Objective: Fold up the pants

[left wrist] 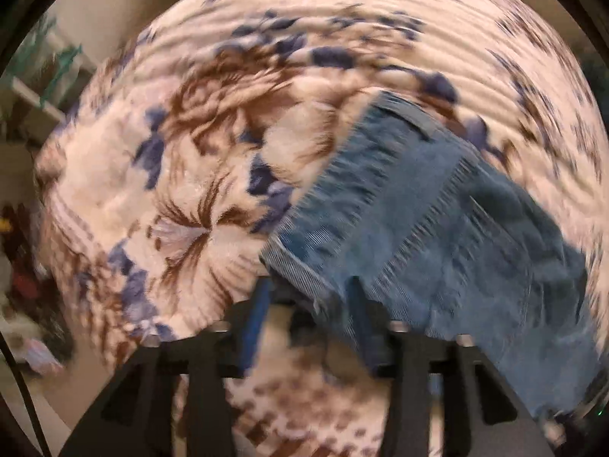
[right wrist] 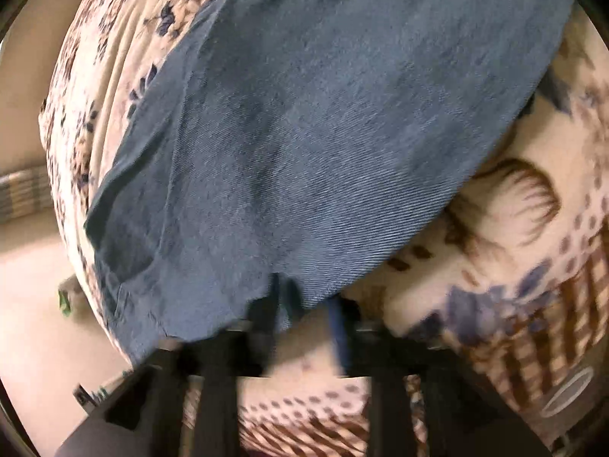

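Blue denim pants (left wrist: 430, 224) lie on a floral blanket (left wrist: 182, 175). In the left wrist view the hem end of a leg reaches my left gripper (left wrist: 310, 297), whose blue-padded jaws stand apart with the hem edge lying over the right finger (left wrist: 357, 304). In the right wrist view the pants (right wrist: 323, 125) fill the upper middle. My right gripper (right wrist: 308, 304) has its jaws apart, and the lower edge of the denim drapes over the left finger (right wrist: 276, 301). Both views are motion-blurred.
The blanket (right wrist: 514, 236) covers a bed, with its edge falling away at the left in both views. Shelving and clutter (left wrist: 26, 91) stand beyond the bed's left edge. Pale floor (right wrist: 34, 304) shows at the lower left of the right wrist view.
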{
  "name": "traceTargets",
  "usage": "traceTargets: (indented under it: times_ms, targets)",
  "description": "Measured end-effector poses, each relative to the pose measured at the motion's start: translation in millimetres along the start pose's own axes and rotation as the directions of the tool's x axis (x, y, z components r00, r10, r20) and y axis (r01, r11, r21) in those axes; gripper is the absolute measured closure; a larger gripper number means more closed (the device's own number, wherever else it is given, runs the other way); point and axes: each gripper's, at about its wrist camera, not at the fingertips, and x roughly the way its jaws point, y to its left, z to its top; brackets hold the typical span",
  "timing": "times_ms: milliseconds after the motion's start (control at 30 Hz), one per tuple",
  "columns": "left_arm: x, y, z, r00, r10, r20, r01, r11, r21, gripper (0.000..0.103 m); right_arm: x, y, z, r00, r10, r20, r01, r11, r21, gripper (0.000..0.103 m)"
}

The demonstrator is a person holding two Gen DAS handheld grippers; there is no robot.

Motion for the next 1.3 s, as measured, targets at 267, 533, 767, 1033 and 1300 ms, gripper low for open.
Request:
traceTargets:
  times_ms: [267, 533, 767, 1033, 1300]
  targets:
    - [-37, -117, -43, 0.998, -0.040, 0.058, 0.023, 0.964, 0.266, 0.012, -86, -79, 34, 0.980, -0.029, 0.199, -0.001, 0.988, 0.152, 0.043]
    - [-27, -270, -77, 0.994, -0.108, 0.020, 0.090, 0.902, 0.421, 0.012, -179, -202, 125, 0.858, -0.162, 0.487, -0.066, 0.905, 0.419, 0.043]
    - [-13, -348, -86, 0.998, -0.044, 0.046, 0.014, 0.856, 0.516, 0.012, -169, -255, 201, 0.877, -0.093, 0.472, -0.122, 0.906, 0.406, 0.088]
    - [-8, -373, -80, 0.998, -0.013, 0.055, -0.018, 0.854, 0.521, 0.012, -179, -257, 190, 0.865, -0.103, 0.491, -0.098, 0.925, 0.368, 0.100]
    - [-17, -359, -67, 0.998, -0.059, 0.024, 0.040, 0.872, 0.487, 0.012, -161, -265, 199, 0.939, -0.141, 0.312, 0.010, 0.923, 0.386, 0.089]
